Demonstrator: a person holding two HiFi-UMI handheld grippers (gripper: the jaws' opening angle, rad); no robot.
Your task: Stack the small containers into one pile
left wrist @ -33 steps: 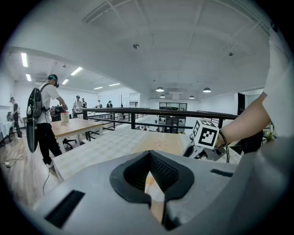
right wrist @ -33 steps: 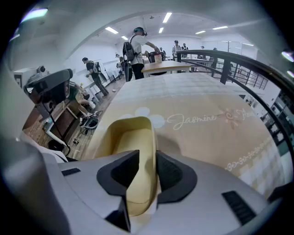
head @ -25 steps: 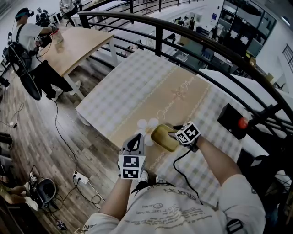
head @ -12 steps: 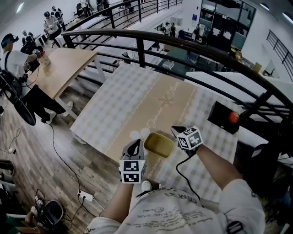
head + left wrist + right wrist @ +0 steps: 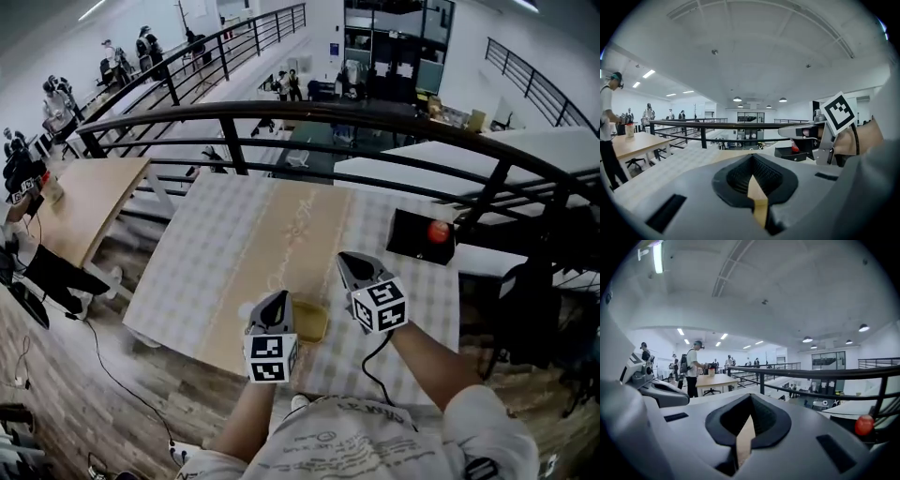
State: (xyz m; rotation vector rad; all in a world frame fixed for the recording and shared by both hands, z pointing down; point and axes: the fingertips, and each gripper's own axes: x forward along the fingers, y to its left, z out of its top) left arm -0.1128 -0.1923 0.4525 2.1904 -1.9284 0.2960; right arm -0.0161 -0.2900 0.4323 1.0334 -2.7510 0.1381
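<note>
Right gripper (image 5: 351,264): jaws pressed together, nothing between; left gripper (image 5: 274,305) likewise closed, empty. Olive-yellow shallow plastic container (image 5: 311,323) sat on checked tablecloth (image 5: 225,234) just beside left gripper (near front edge). Withdrawal best kept high, no nudging it

The left hand-held gripper (image 5: 277,300) is held in front of the body, its jaws pressed together with nothing between them. The right hand-held gripper (image 5: 349,260) is held just beside it and a little farther forward, its jaws likewise closed and empty. Both are pointed away from the body and tipped only slightly downward. The left forearm (image 5: 246,422) and the right forearm (image 5: 427,361) are stretched forward, bare below the pale sleeves (image 5: 487,422), and set apart.
</note>
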